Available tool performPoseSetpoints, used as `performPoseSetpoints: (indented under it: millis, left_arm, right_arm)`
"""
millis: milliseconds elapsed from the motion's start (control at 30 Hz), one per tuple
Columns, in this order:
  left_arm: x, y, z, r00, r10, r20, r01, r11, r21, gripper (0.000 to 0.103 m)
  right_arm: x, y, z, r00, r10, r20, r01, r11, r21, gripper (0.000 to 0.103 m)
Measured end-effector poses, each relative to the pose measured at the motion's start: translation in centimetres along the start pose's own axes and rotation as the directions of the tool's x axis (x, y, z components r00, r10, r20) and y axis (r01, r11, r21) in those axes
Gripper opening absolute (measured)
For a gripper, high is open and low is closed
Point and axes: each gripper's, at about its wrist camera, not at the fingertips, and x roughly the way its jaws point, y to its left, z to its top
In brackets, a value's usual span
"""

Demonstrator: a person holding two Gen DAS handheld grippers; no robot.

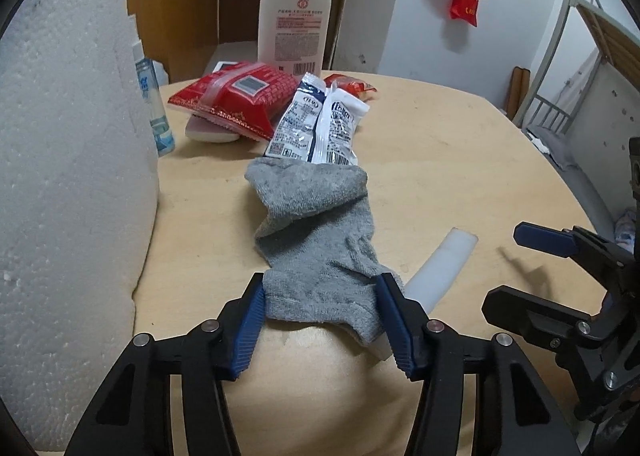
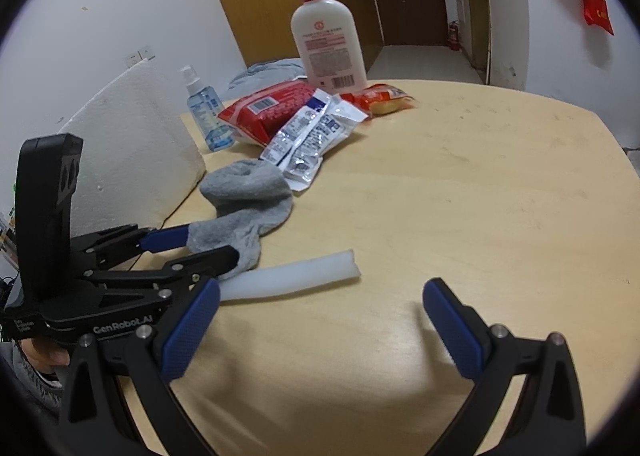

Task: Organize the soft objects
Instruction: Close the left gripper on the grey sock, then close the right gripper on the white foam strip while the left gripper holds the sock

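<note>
— Where's the sock (image 1: 316, 240) from you?

— Its near end sits between the pads of my left gripper (image 1: 322, 320), which press in on both sides of it. Its long axis runs straight away from me across the table (image 1: 460, 176) toward the foil packets (image 1: 316, 124).

— And your right gripper (image 2: 320, 332)?

— Jaws wide apart, nothing in them, off to the side past the white tube (image 2: 292, 276). The left is plainly nearer, so I judge that the lift is its job.
</note>
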Motion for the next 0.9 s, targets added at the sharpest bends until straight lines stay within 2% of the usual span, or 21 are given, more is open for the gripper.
performPoseSetpoints:
  millis: [33,100,167,300,500,700,900]
  left_arm:
    - [0.0,-0.1,0.0,1.0,0.006,0.006,-0.006,1.0,0.008,0.046]
    - [-0.1,-0.3,0.0,1.0,0.009,0.019,-0.01,1.0,0.016,0.03]
    - [-0.1,-0.2,0.0,1.0,-0.006,0.024,0.005,1.0,0.016,0.022]
    - [0.0,0.4,0.3,0.999,-0.021,0.032,0.021,1.0,-0.001,0.013]
    - [-0.5,0.5,0.5,0.997,-0.037,0.067,0.037,0.999,0.001,0.012]
    - [-2.1,0.4,0.5,0.991,-0.038,0.13,0.036,0.999,0.015,0.012]
    - [-3.3,0.6,0.2,0.986,-0.04,0.163,0.037,0.999,0.019,0.012]
  right_arm:
    - [0.0,0.1,0.0,1.0,0.002,-0.001,-0.002,1.0,-0.002,0.103]
    - [0.2,0.3,0.0,1.0,-0.001,-0.004,0.001,1.0,-0.008,0.103]
    - [0.3,0.5,0.1,1.0,0.0,-0.006,0.0,1.0,-0.019,0.103]
    - [0.6,0.8,0.3,1.0,0.001,-0.014,-0.001,1.0,-0.031,0.103]
    - [1.1,1.3,0.3,1.0,0.005,-0.024,-0.006,1.0,-0.024,0.102]
    - [2.0,1.4,0.4,0.998,-0.009,-0.064,0.008,1.0,-0.014,0.082]
    - [2.3,1.3,0.5,0.996,-0.03,-0.08,0.031,0.999,0.021,0.076]
